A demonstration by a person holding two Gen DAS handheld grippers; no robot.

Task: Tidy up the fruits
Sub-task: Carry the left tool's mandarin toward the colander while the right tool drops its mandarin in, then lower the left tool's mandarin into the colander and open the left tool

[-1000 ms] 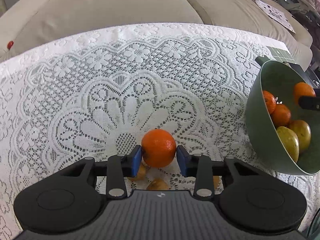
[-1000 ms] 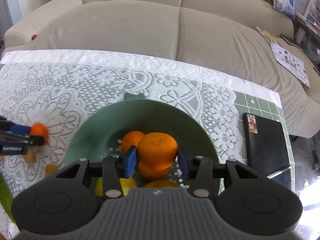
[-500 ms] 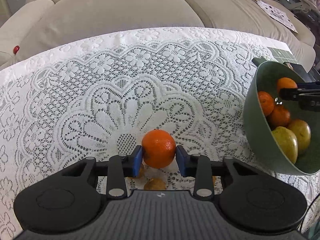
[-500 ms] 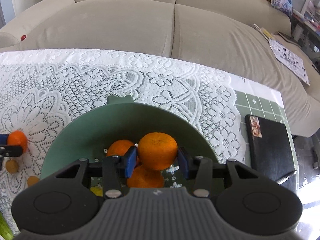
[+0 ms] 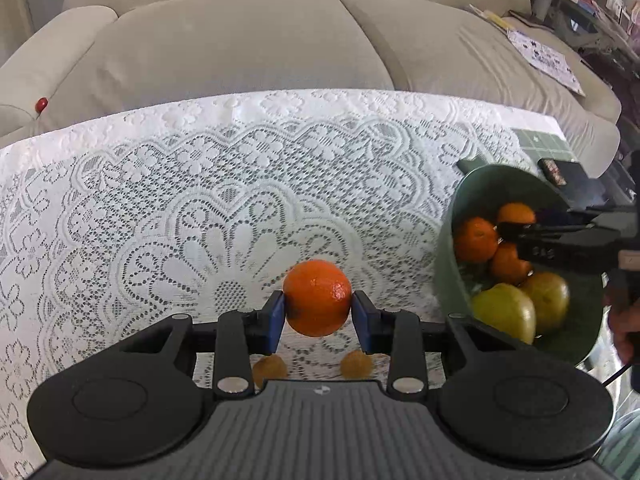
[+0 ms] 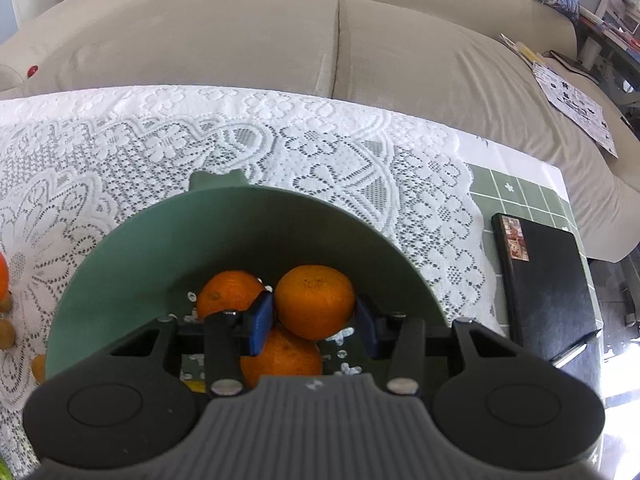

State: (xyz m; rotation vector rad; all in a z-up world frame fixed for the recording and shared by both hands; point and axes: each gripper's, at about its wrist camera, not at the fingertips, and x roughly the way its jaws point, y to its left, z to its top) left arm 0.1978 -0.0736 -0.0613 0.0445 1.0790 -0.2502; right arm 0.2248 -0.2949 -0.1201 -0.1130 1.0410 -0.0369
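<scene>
The left gripper (image 5: 318,316) clamps a round, dimpled orange (image 5: 318,298) above the lace-covered table (image 5: 160,208). The right gripper (image 6: 314,320) clamps another orange (image 6: 315,300) inside the smooth green bowl (image 6: 160,240); a beige sofa (image 6: 280,40) lies beyond.
</scene>
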